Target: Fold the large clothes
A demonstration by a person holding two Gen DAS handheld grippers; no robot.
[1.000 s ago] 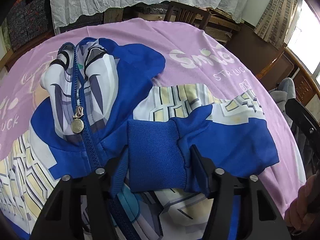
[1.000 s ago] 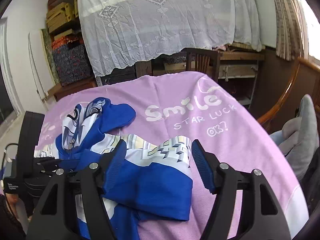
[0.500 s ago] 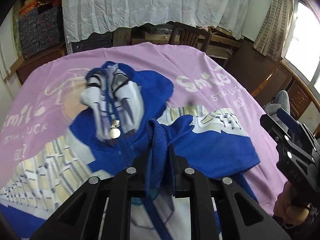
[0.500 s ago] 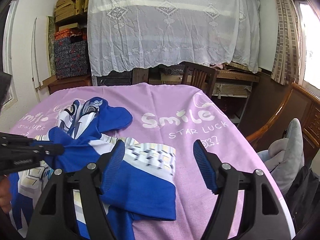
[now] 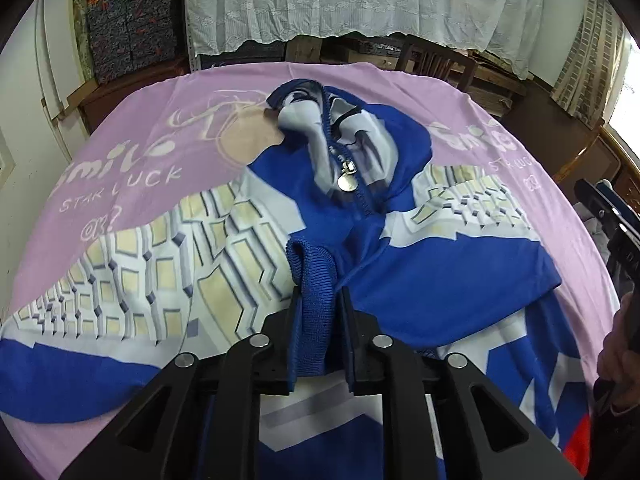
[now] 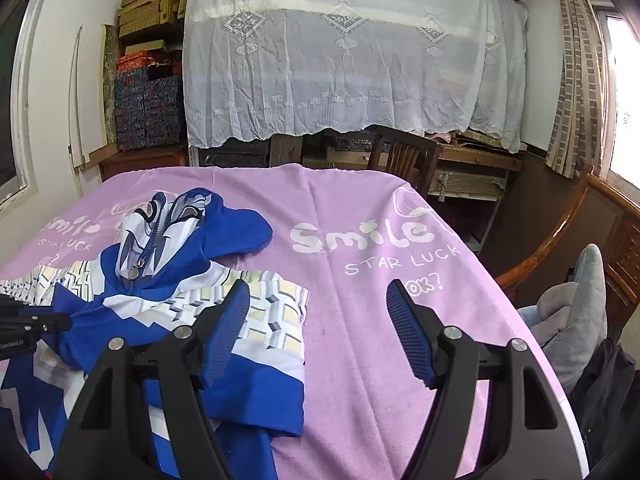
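Observation:
A blue, white and cream zip-up hooded jacket [image 5: 420,280] lies front-up on the pink cloth, its hood [image 5: 360,128] at the far side. My left gripper [image 5: 320,300] holds the ribbed blue sleeve cuff [image 5: 314,280] over the jacket's chest. The bunched cuff fills the gap and both pads still touch it, though the jaws are opening. The sleeve trails away to the right. My right gripper [image 6: 318,292] stands open above the cloth at the jacket's right edge with nothing between its fingers. The left gripper's tip [image 6: 66,320] shows at the far left of the right wrist view.
The pink "Smile" cloth [image 6: 380,320] covers the table. A wooden chair [image 6: 404,156] and lace-draped shelving [image 6: 340,60] stand behind it. A curved wooden armrest [image 6: 560,240] and a grey plush [image 6: 580,312] are at the right. A hand [image 5: 616,352] holds the right gripper.
My left gripper closed on the sleeve cuff and carried it leftward over the jacket's chest, dragging the sleeve along; its jaws now stand slightly wider. The right gripper rolled slightly but stayed in place.

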